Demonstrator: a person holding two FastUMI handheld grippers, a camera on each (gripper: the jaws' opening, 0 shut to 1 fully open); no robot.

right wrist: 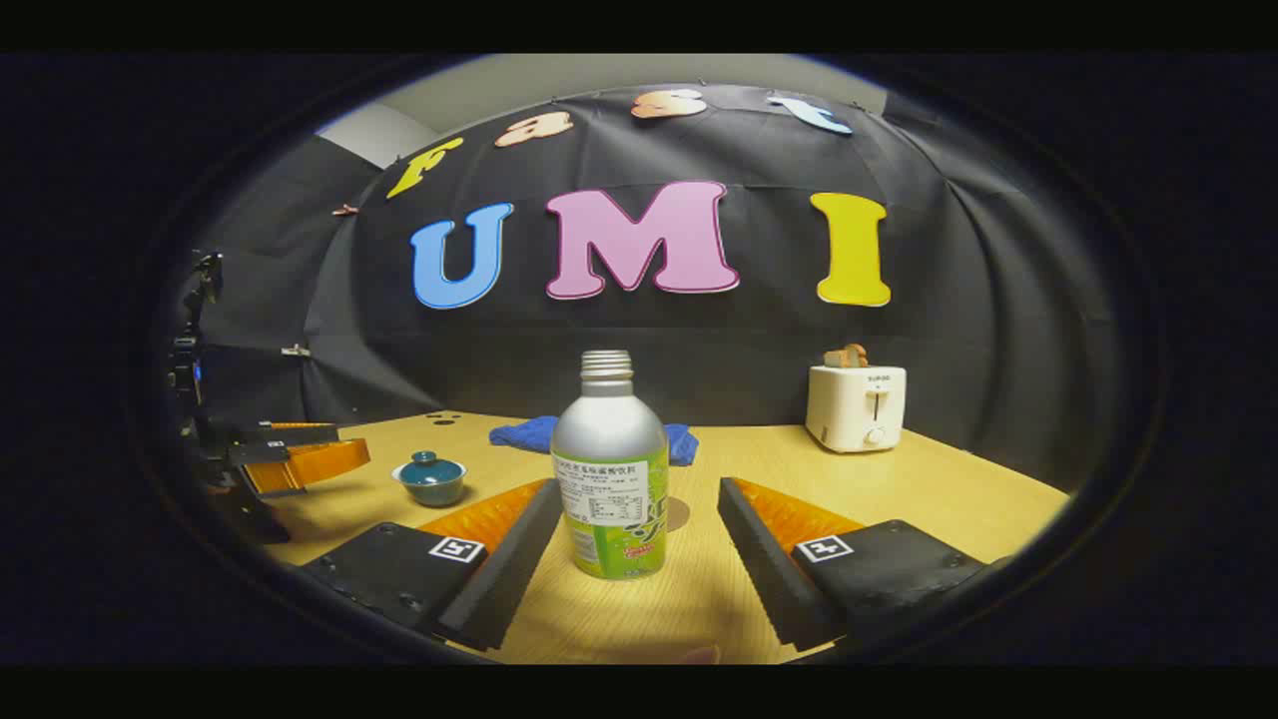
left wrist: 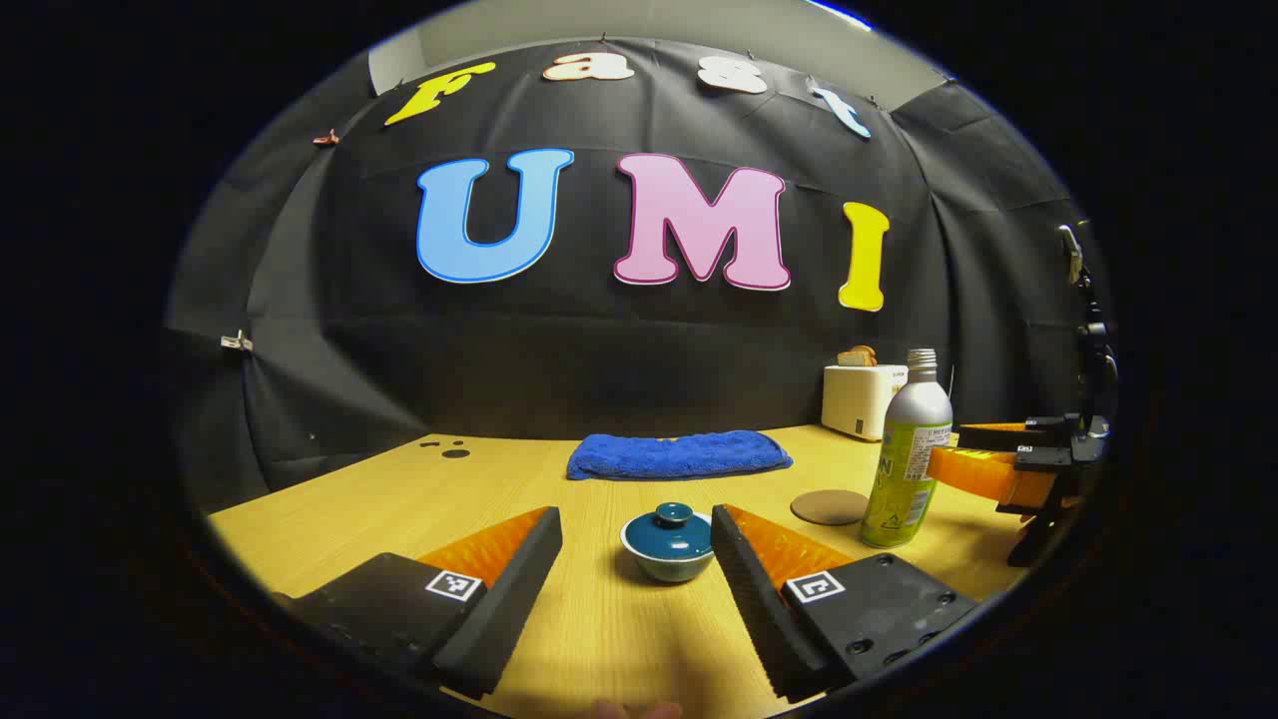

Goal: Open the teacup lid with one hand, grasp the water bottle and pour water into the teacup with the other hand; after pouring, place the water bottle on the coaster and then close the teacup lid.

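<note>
Both tongs gape wide: my left gripper (left wrist: 637,544) faces the lidded teacup (left wrist: 668,543), seemingly just short; right gripper (right wrist: 639,529) flanks the upright bottle (right wrist: 610,469).

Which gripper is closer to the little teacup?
Left. The left gripper has the lidded teacup just ahead between its open fingers; the right gripper sits off by the bottle.

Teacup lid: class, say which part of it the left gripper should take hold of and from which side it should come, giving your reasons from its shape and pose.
Grip the small round knob on top of the teacup lid, probably coming down from above. The lid sits flat on the teacup, its domed surface offers little purchase, and the knob stands upright at the centre. The left gripper is open with the cup between its fingers.
</note>
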